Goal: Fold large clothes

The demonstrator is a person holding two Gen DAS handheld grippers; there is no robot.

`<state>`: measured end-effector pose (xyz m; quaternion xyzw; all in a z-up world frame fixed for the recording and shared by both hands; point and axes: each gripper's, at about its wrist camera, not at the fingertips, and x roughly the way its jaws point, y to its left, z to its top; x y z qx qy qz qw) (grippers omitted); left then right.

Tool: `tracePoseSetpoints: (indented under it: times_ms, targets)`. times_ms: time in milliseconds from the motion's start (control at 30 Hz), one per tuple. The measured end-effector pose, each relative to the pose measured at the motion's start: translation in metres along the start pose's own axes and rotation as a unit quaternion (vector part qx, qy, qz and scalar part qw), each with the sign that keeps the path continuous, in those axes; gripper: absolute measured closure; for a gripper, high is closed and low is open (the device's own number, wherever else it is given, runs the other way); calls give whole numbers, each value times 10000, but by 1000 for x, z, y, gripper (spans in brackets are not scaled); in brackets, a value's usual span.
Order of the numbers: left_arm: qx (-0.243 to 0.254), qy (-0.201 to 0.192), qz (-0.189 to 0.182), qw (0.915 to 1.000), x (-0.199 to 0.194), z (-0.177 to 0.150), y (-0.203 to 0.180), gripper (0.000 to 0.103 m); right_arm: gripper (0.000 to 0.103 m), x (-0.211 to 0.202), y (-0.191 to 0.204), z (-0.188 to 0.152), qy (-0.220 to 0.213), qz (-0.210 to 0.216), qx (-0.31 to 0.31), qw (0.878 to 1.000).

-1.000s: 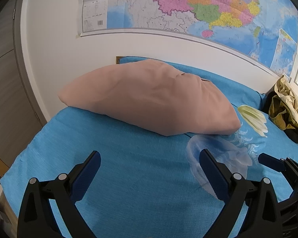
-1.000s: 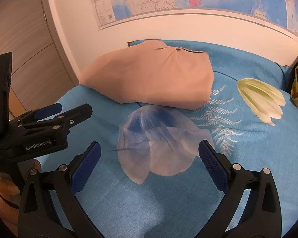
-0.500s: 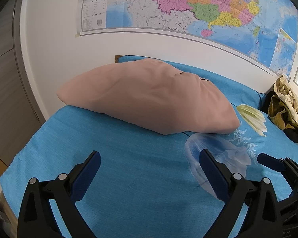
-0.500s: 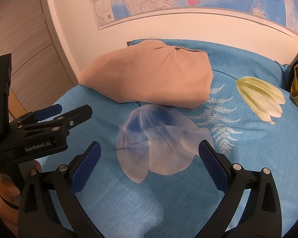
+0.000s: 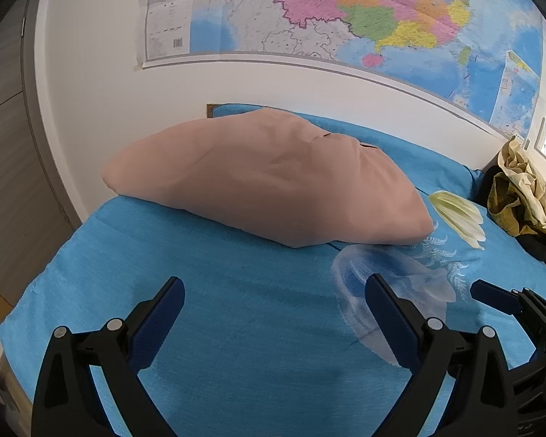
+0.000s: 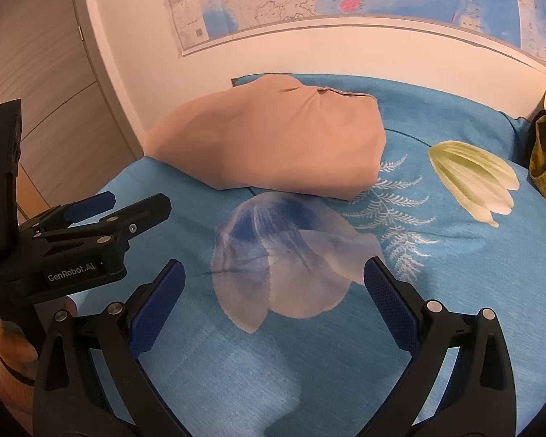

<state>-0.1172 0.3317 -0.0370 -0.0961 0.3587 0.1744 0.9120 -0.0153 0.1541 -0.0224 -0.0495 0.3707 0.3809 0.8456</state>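
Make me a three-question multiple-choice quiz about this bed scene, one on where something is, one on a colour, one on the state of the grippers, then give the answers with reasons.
1. Where does the pink garment lie?
A. on the bedspread near the wall
B. on the floor
C. in the left gripper

2. What colour is the bedspread's ground?
A. red
B. blue
C. white

3. How do the left gripper and right gripper stand?
A. both shut on cloth
B. one open, one shut
C. both open, holding nothing

Answers:
1. A, the garment rests at the far end of the bedspread, below the map.
2. B, blue cloth shows all around the printed flowers.
3. C, each wrist view shows its fingers spread wide with only bedspread between them.
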Motion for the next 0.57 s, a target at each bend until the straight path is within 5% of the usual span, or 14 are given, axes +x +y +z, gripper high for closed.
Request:
tracePoseSetpoints:
  times_ms: [567]
  targets:
    - [169,92,-267,9995,0,-4,-34,7,6,-26,-29,-13,-105,-204,310,9993]
